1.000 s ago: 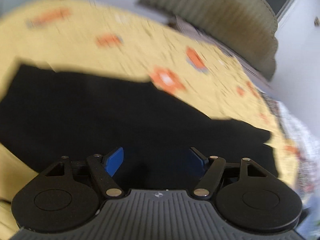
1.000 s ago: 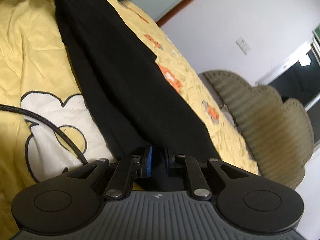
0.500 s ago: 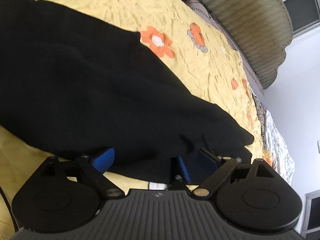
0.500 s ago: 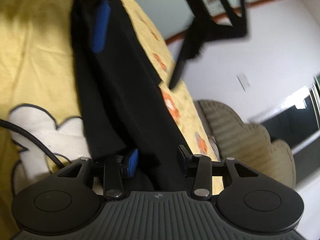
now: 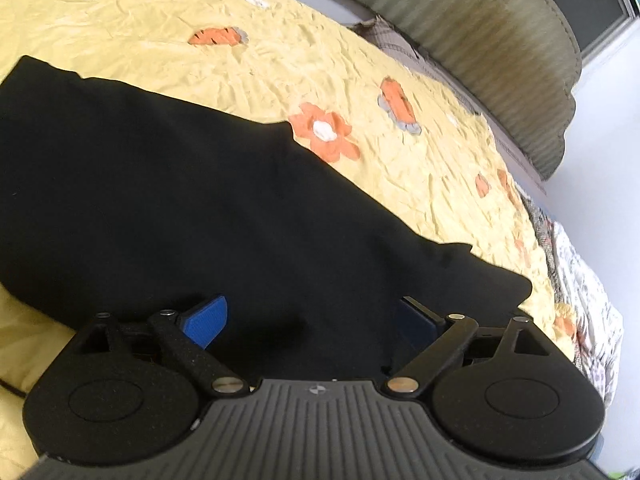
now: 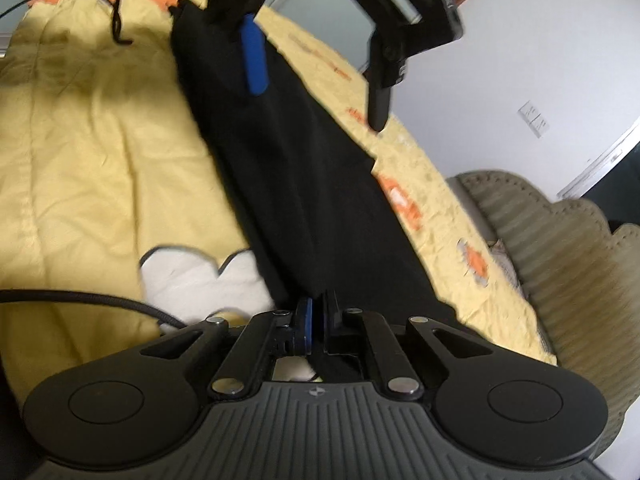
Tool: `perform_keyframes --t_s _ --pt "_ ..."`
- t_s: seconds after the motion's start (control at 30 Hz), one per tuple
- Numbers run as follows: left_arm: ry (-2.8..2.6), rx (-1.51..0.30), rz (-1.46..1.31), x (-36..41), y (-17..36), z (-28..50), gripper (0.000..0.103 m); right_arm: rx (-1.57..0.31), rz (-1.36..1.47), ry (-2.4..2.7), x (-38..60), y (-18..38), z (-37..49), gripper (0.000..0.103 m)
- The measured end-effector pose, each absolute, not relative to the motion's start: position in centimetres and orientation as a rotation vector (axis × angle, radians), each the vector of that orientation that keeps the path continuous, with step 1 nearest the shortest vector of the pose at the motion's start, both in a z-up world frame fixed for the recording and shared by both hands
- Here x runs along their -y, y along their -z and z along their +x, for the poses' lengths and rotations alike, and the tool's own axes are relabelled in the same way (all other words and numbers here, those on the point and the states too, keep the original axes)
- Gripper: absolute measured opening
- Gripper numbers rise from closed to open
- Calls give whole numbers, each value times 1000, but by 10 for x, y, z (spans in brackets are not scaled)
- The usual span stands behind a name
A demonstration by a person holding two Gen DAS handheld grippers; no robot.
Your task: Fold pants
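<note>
Black pants [image 5: 192,208] lie folded lengthwise on a yellow bedspread, stretching away in the right wrist view [image 6: 304,184]. My left gripper [image 5: 312,320] is open, its blue pads [image 5: 206,320] spread wide just above the cloth, holding nothing. It also shows in the right wrist view [image 6: 316,76], hovering open over the far part of the pants. My right gripper [image 6: 316,320] is shut on the near end of the pants, with the fabric pinched between its pads.
The yellow bedspread [image 5: 280,60] has orange carrot and flower prints. A ribbed olive headboard [image 5: 480,40] stands behind it, also in the right wrist view [image 6: 560,248]. A black cable [image 6: 80,300] crosses the bedspread at my right gripper's left. White walls surround the bed.
My right gripper opened briefly, then shut again on the pants' near end. My left gripper stayed open and came closer to the right gripper along the pants.
</note>
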State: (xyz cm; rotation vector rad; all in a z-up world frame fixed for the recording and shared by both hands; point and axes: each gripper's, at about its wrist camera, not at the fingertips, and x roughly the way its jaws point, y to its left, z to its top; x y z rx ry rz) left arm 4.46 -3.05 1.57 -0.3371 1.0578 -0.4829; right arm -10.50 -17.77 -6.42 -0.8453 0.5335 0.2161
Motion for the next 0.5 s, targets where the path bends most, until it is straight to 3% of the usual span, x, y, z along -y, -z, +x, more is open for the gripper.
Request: perform_keyframes --t_s 0.2,0.37,0.43,0.5 --pt "521 -997 -129 60 -15 34 93 -534 -824 -238 180 51 -119 10" --pt "530 -842 80 97 -15 26 93 -528 -428 -111 239 22 -117 12" --pt "524 -820 178 113 -6 26 91 -618 -248 -82 265 26 -109 19" --pt "514 -818 280 125 4 23 86 -688 -157 -87 283 34 -111 19"
